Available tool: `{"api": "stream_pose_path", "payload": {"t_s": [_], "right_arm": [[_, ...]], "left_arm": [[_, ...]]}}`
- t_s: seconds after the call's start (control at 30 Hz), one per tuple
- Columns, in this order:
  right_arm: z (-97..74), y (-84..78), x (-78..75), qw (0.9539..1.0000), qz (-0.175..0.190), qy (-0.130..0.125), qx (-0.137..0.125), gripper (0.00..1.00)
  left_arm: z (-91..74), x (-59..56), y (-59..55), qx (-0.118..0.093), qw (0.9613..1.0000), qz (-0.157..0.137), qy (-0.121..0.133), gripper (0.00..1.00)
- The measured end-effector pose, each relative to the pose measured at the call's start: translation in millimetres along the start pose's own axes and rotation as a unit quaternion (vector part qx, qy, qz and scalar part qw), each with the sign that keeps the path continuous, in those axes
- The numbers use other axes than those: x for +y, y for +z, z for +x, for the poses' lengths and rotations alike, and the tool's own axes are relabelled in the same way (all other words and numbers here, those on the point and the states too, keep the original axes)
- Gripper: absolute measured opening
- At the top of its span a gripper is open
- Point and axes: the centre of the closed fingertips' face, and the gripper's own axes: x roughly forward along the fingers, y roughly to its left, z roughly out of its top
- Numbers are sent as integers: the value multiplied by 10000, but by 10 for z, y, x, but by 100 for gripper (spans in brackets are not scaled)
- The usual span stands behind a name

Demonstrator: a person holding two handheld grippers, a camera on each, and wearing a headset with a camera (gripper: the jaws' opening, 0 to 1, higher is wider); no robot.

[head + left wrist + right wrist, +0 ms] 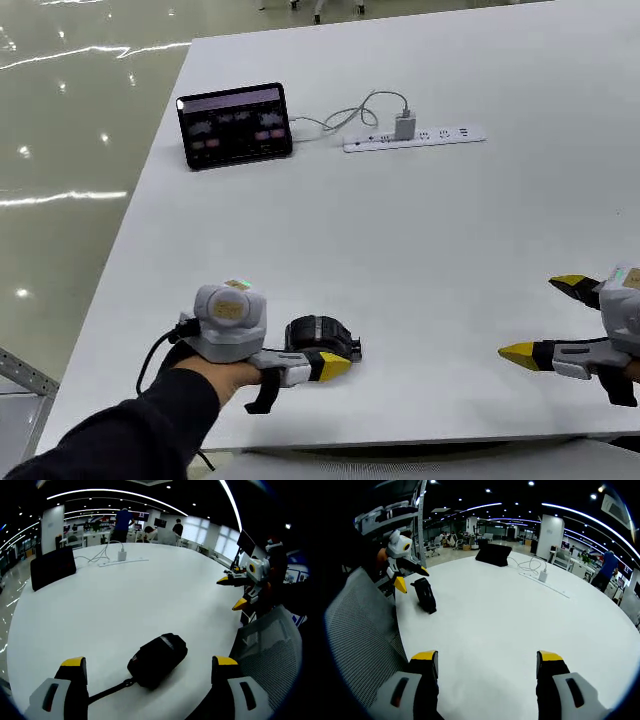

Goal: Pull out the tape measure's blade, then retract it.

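A black tape measure (318,335) lies on the white table (400,250) between the wide-spread jaws of the left gripper (149,662). The right gripper (486,656), jaws also spread and holding nothing, is well apart from it.

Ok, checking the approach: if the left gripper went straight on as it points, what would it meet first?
Most likely the tape measure, on the table just ahead of the left gripper, in line with its open jaws' gap.
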Motion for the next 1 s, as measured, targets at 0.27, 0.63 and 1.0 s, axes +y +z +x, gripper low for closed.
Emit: {"api": "stream_pose_path", "payload": {"t_s": [0.27, 0.63, 1.0], "right_arm": [[-47, -96, 41, 9999, 90, 47, 17, 78], [-262, -157, 12, 9997, 160, 92, -138, 85], [-441, -380, 11, 9997, 174, 91, -133, 96]], "left_arm": [[-152, 194, 101, -444, 9983, 296, 222, 100], [-402, 287, 43, -554, 9973, 479, 87, 100], [-689, 398, -85, -562, 9967, 582, 87, 100]]}}
